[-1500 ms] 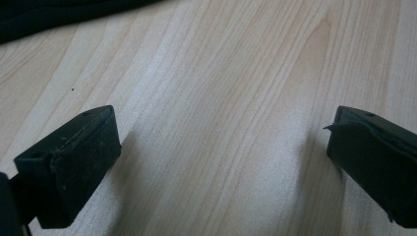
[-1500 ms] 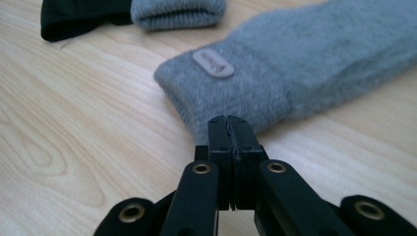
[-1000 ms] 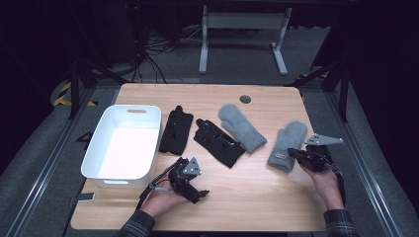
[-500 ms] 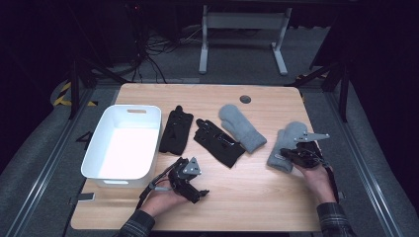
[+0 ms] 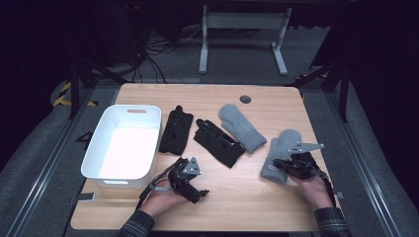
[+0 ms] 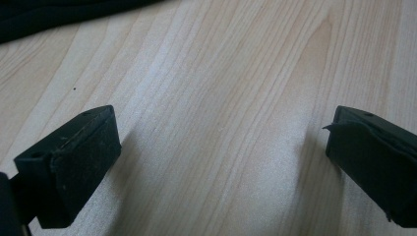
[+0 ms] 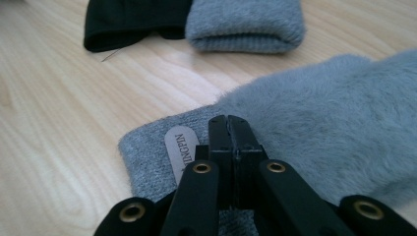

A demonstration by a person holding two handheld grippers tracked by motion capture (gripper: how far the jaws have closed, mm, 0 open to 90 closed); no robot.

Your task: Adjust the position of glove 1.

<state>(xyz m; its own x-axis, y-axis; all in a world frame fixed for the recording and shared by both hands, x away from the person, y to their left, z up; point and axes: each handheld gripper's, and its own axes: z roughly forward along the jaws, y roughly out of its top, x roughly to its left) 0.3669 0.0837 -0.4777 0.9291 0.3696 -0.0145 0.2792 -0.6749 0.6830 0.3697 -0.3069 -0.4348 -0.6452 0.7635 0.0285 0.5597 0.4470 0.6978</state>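
Hovering right gripper [image 7: 230, 129], jaws closed, over grey mitten [image 7: 314, 123] cuff; may shove it, not grip. Left gripper [image 5: 190, 181] jaws open.

We've got a wooden table [image 5: 257, 197] carrying a white bin [image 5: 101, 148] at left, then two black gloves [image 5: 175, 131] [image 5: 217, 143] mid-table, one grey mitten [image 5: 242, 128] beside them and another mitten [image 5: 281, 148] at right.
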